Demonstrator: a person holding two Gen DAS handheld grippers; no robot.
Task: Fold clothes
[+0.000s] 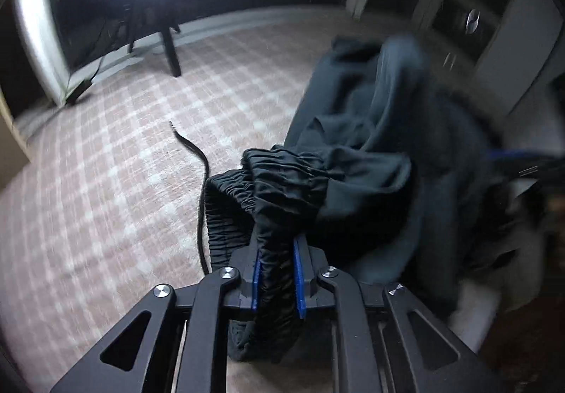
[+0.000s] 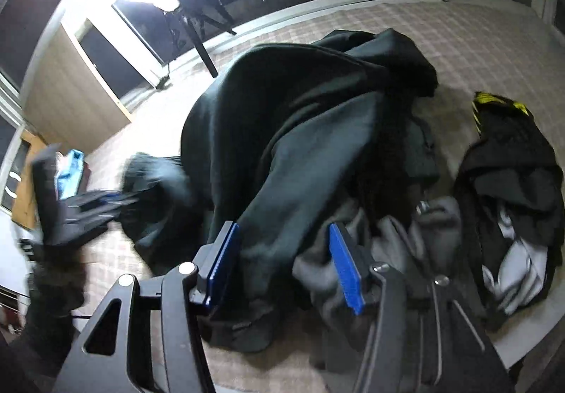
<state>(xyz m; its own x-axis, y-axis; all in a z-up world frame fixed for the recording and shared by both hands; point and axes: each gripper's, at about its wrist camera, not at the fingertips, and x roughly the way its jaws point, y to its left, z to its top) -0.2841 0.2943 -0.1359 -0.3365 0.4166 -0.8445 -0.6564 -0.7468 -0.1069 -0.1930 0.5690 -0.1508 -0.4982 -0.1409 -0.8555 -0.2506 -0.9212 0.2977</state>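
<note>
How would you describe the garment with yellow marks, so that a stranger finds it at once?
Start at the big dark garment heaped in the middle of the checked carpet in the right wrist view. To its right lies a smaller black garment, apart from the heap. Only this one has bright yellow marks on its far end and white cloth showing inside.
</note>
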